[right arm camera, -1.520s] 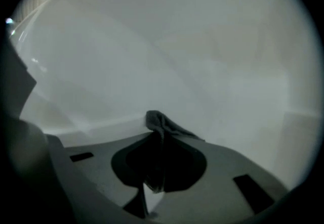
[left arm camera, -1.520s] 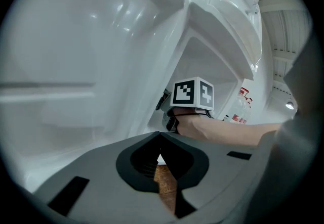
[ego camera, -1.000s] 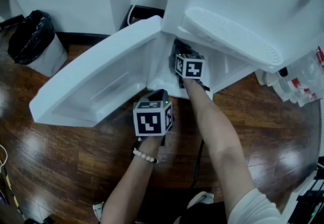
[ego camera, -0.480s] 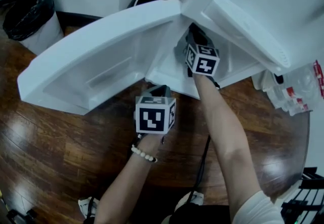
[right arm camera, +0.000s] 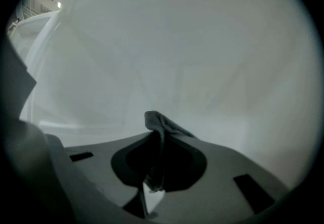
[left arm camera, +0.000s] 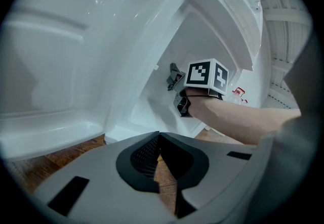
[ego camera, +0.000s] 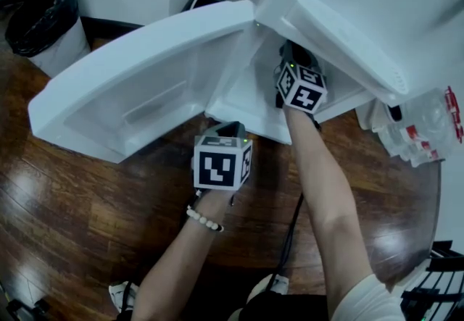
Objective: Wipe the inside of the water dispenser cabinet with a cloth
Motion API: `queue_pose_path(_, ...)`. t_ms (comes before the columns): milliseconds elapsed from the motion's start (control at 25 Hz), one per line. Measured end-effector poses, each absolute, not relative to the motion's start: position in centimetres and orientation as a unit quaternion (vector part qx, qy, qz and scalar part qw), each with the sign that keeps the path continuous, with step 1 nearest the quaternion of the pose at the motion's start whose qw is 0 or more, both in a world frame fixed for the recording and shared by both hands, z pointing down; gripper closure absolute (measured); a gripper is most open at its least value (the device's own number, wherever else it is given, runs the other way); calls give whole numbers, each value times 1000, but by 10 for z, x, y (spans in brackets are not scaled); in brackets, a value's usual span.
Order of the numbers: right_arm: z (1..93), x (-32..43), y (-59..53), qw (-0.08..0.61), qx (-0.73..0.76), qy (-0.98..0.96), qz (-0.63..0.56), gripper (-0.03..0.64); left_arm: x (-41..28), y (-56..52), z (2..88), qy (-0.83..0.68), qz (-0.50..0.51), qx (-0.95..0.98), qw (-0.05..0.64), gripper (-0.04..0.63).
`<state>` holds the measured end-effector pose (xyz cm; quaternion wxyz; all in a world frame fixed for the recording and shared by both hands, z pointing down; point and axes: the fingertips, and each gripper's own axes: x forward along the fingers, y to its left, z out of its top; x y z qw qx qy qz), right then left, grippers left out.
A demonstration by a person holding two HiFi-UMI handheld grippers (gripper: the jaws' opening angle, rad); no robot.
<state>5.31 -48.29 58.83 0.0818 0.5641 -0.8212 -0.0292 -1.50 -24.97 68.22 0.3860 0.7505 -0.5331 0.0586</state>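
Observation:
The white water dispenser (ego camera: 362,8) stands with its lower cabinet door (ego camera: 145,88) swung wide open to the left. My right gripper (ego camera: 291,59) reaches into the cabinet, over its white floor (ego camera: 243,106). It is shut on a grey cloth (right arm camera: 159,124), whose bunched end sticks out past the jaws (right arm camera: 154,167) towards the plain white inner wall (right arm camera: 177,56). My left gripper (ego camera: 230,130) hangs outside, just in front of the cabinet's lower edge. It (left arm camera: 161,167) is shut and holds nothing. In the left gripper view the right gripper (left arm camera: 177,84) shows inside the cabinet.
A bin lined with a black bag (ego camera: 43,19) stands at the back left. Clear plastic packs (ego camera: 428,131) sit to the right of the dispenser. Dark wooden floor (ego camera: 87,225) lies below, with a black cable (ego camera: 290,232) beside the person's right arm.
The right gripper has slid a little to the right inside the cabinet with the cloth. The left gripper has stayed put. The head view has tilted slightly.

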Motion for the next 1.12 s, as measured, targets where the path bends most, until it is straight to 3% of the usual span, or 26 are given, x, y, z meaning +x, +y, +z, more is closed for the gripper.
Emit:
queue_pose_path(280,638,57,-485,112,561,-820,22,577,-21,-268,704,-542,117,735,391,598)
queue_pose_path(760,699,63,-483,182,580,-786,117,577,-23,-266,696,-536,84,739,400,598)
queue_pose_path(1120,577,107,-482,20,692,-719,64,577,-11,-257,689,-522,79,750,398,599)
